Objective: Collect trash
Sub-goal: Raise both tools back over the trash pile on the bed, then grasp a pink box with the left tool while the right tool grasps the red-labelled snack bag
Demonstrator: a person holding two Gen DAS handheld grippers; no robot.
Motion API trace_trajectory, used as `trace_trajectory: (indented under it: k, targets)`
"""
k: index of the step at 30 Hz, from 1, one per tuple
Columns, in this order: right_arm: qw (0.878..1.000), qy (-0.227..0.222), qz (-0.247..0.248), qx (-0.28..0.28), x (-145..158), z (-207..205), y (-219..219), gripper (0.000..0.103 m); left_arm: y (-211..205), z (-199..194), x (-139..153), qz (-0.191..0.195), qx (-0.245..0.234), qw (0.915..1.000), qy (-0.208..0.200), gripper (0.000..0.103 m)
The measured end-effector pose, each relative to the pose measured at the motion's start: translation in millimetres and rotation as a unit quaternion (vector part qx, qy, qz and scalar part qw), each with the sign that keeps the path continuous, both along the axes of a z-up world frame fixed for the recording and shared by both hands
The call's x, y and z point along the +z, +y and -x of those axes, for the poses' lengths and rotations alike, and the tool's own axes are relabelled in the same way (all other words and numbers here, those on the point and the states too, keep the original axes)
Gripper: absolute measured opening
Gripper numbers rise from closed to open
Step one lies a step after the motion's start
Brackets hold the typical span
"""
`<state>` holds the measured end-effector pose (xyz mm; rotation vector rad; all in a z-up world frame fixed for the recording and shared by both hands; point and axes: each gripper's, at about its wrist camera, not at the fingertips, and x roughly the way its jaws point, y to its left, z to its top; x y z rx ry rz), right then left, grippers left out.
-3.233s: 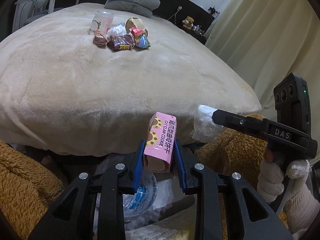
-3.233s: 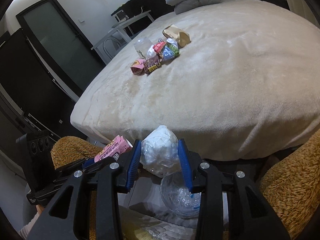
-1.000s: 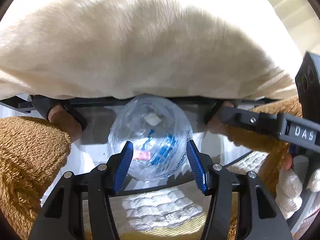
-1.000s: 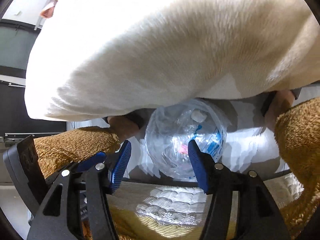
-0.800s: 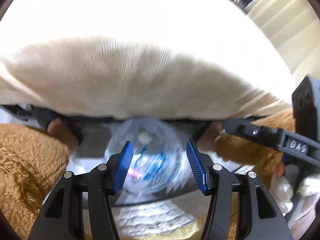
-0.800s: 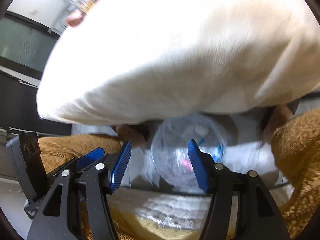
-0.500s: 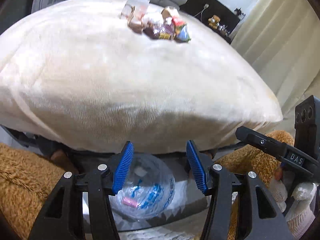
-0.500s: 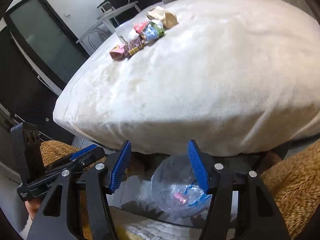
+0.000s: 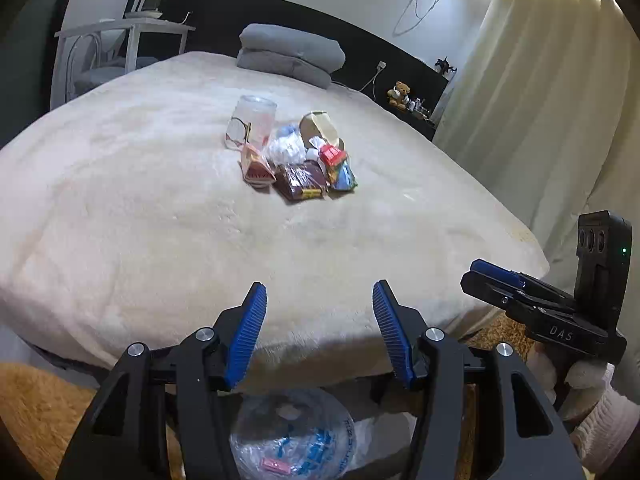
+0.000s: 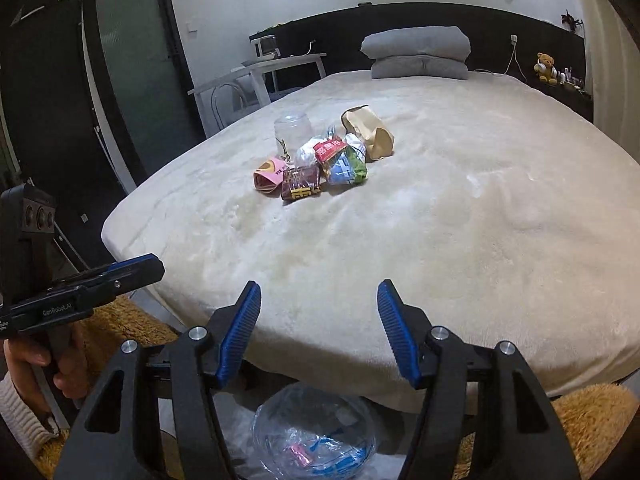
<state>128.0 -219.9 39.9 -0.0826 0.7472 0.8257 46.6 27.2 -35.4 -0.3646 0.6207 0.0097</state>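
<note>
Heading back up for more trash, both grippers empty

Bag (image 9: 294,440) sits on the floor under the bed's near edge, handy for drops, a pink wrapper already inside. Left gripper (image 9: 319,330) is spread, nothing between. Right gripper (image 10: 319,326) too, its jaws just widened a bit. Trash pile (image 9: 296,156) waits mid-bed (image 9: 120,220), toward the pillows (image 9: 290,56), so next is a long reach.

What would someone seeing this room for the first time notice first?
A small heap of trash, snack wrappers, a crumpled paper bag and a clear plastic cup, sits mid-way up the cream bed. Nearer the camera, the left gripper and right gripper hang open and empty above a clear trash bag by the bed's foot.
</note>
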Motion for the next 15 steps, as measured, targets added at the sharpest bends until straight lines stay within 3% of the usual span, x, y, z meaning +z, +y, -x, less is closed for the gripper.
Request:
trace_trajectory:
  k: [3, 9, 15]
  targets:
    - [1.000, -0.016, 0.004, 0.007, 3, -16, 14, 0.064, 16, -13, 5, -0.001, 0.004, 1.0000, -0.001, 0.054]
    - [1.000, -0.018, 0.015, 0.012, -1, -50, 39, 0.068, 49, -45, 1, 0.040, 0.011, 0.9991, 0.003, 0.054]
    - [0.999, -0.019, 0.031, 0.020, -11, -78, 65, 0.073, 68, -77, -6, 0.037, 0.017, 0.9990, 0.017, 0.054]
